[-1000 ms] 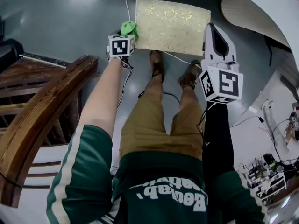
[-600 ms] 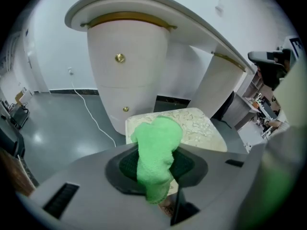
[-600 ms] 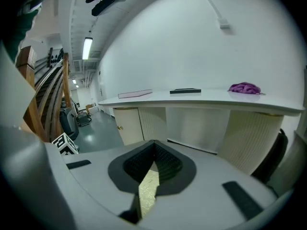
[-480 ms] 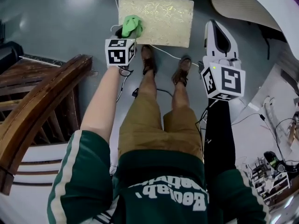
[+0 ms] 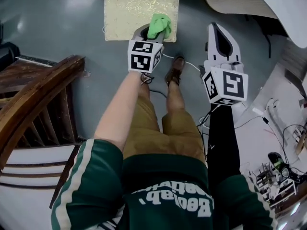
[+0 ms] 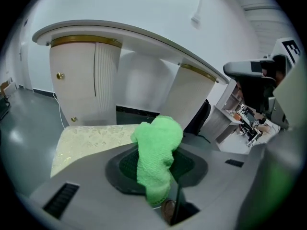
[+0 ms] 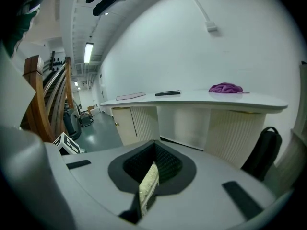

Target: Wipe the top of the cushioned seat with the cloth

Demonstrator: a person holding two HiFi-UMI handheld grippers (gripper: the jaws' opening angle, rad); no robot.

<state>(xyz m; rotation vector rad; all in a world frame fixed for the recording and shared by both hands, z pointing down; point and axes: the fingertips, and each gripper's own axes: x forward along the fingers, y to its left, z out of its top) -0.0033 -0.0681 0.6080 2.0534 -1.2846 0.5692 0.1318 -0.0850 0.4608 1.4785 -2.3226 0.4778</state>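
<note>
The cushioned seat (image 5: 134,11) is a pale gold patterned pad lying low on the grey floor at the top of the head view. My left gripper (image 5: 154,30) is shut on a green cloth (image 5: 159,25), which rests over the seat's near right corner. In the left gripper view the cloth (image 6: 156,162) bunches up between the jaws, with the seat (image 6: 91,140) stretching away to the left. My right gripper (image 5: 219,35) hangs to the right of the seat, off it, shut and holding nothing. A sliver of the seat (image 7: 147,186) shows between its jaws.
A dark wooden banister (image 5: 33,104) curves along the left. The white curved counter (image 5: 268,4) stands at the top right, with a purple cloth (image 7: 225,87) on it. A cable (image 5: 187,61) runs over the floor by the person's shoe (image 5: 175,71). A black chair (image 7: 261,147) stands under the counter.
My left gripper has carried the green cloth rightward along the seat's near edge, from the near left corner to the near right corner. The right gripper has hardly moved.
</note>
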